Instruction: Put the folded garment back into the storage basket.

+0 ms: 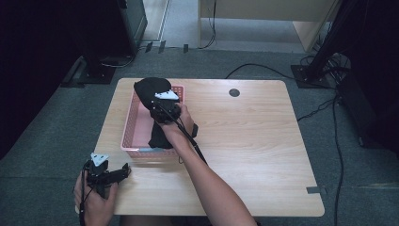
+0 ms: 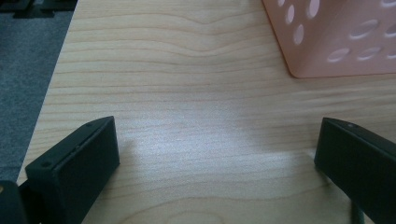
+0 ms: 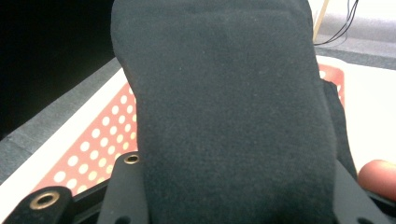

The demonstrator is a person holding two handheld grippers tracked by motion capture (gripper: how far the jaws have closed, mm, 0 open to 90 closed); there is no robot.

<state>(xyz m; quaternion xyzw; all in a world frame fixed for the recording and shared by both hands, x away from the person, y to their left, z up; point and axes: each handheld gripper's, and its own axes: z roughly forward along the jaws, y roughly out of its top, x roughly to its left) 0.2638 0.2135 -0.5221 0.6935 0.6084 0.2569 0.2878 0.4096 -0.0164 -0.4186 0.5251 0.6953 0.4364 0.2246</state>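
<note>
A black soft fabric piece (image 1: 151,89) is being held above the pink perforated plastic basket (image 1: 130,126), at the far end of it, and part of the cloth is hanging down inside. In the right gripper view the cloth (image 3: 224,112) is covering almost everything, so the jaw tips are hidden; the cloth is seen pinched between the jaws of the right gripper (image 1: 162,109). The left gripper (image 1: 123,171) is being kept at the near left corner of the light wooden table (image 1: 254,141), with the jaws spread wide over bare wood and nothing between them. The basket corner (image 2: 336,37) is cut off by the frame there.
</note>
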